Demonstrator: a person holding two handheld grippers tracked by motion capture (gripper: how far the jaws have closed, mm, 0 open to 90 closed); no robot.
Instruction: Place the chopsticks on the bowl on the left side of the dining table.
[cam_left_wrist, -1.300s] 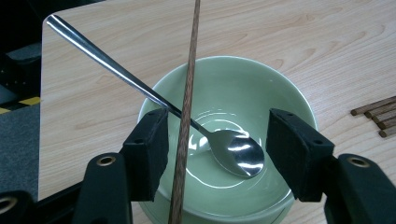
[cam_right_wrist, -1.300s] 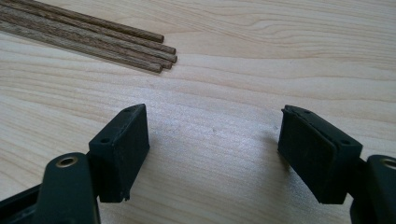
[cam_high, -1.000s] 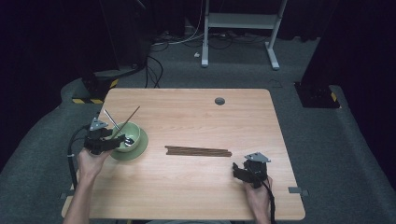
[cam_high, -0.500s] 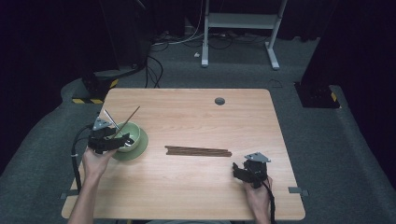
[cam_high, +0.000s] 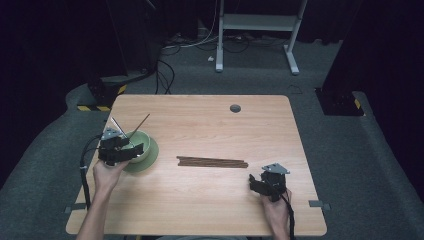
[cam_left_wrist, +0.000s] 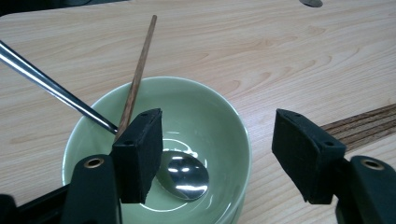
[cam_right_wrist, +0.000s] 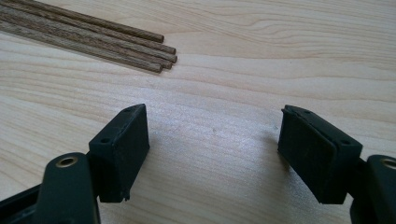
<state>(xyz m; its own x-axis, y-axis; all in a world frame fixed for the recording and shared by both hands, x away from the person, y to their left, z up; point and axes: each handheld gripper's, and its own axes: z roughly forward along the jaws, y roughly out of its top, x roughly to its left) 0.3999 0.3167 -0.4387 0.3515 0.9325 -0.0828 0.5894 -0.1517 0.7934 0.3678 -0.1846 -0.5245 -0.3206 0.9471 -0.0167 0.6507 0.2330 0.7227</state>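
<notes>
— Chopsticks are your job here. The loose bundle (cam_high: 212, 162) lies flat on the worktop (cam_high: 210, 125) between your hands, and one chopstick (cam_left_wrist: 137, 70) already leans in the green bowl (cam_left_wrist: 224, 121), its top poking out over the far rim.

— How will they handle?

— Light, stiff and thin, I'd say, and smooth enough to roll or pivot between the pads. Take one near its middle, across the grain, so it doesn't swing. They lie touching side by side, so lifting a single one from the edge of the bundle looks easier than digging into the centre.

— And my grippers?

— Your left gripper (cam_left_wrist: 217, 126) hangs over the bowl with its jaws wide. They have just been opening, and nothing is pinched between them. Your right gripper (cam_right_wrist: 212, 116) rests released on bare worktop, just short of the bundle's near ends.

— Anything in the way?

— A metal spoon (cam_left_wrist: 184, 175) sits in the bowl, its handle slanting out beside the leaning chopstick. The bowl stands on a saucer (cam_high: 150, 159) and looks breakable, so a knock from your left jaw could tip it all.
</notes>
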